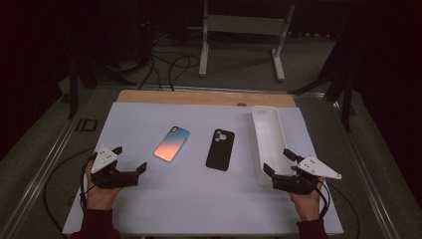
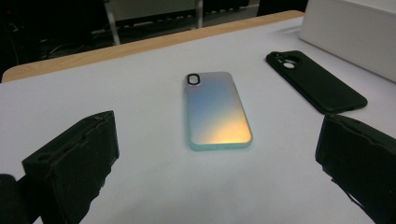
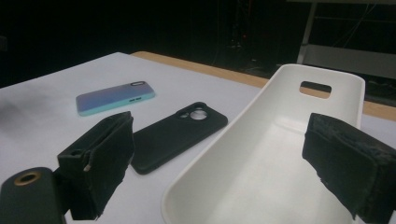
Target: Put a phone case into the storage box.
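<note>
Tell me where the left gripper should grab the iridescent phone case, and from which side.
Grip the iridescent case across its two long edges near the middle, coming down from above and from its near short end. It lies flat on the table, so only the thin rim offers a hold. The left gripper is open, with the case lying ahead between its jaws.

We see the iridescent phone case (image 2: 215, 111) lying flat on the white counter (image 1: 149, 204), back side up, its finish shading from blue at the camera-cutout end to orange at the near end, with a pale teal rim all round. It rests slightly askew, cutout end pointing away from us. Just to its right we see the black phone case (image 1: 220, 149), also flat, back up, apart from it.
</note>
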{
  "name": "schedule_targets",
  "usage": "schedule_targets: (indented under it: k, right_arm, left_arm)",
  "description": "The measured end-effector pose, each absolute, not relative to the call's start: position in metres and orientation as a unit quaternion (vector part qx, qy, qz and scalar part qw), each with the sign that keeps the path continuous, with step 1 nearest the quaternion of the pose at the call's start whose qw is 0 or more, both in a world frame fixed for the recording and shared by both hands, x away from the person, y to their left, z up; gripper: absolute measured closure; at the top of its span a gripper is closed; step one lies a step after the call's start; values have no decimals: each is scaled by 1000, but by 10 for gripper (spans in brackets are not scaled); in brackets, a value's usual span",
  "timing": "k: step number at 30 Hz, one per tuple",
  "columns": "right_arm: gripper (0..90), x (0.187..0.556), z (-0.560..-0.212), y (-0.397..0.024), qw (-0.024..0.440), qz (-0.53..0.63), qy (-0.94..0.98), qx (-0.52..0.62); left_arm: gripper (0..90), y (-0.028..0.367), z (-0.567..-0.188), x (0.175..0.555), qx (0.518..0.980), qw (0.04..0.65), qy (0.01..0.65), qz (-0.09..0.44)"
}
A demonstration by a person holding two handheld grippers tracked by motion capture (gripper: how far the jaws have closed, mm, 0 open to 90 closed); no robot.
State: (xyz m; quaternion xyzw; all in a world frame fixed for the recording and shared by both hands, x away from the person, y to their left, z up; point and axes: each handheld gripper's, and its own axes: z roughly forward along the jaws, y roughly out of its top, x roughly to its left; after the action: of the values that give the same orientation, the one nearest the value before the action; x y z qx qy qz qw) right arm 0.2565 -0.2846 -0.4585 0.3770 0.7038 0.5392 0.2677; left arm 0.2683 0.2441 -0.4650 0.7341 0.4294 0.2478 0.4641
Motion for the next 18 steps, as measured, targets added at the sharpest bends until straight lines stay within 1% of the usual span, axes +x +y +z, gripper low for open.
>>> schedule_targets:
  k: [2,5,8,10,11,12,18]
  right_arm:
    - [85,256,-458,-286,267,539,703,378]
    - [83,255,-456,-288,273,542,698,380]
    - [83,255,-455,-289,276,542,697,380]
    - [83,256,-455,-290,276,542,697,380]
    - [83,256,-455,-290,276,542,697,380]
    - [83,256,-455,-290,276,542,697,380]
    - [83,256,-455,-290,275,542,697,380]
  left_arm:
    - [0,243,-464,270,734,465,431,244]
    - [0,238,-459,279,730,463,434,253]
    - [0,237,-459,288,727,462,443,246]
    - [0,232,-459,298,733,454,447,239]
    - [0,226,-459,307,746,435,444,240]
    - [0,226,-459,307,746,435,444,240]
    - [0,211,-460,337,765,397,450,232]
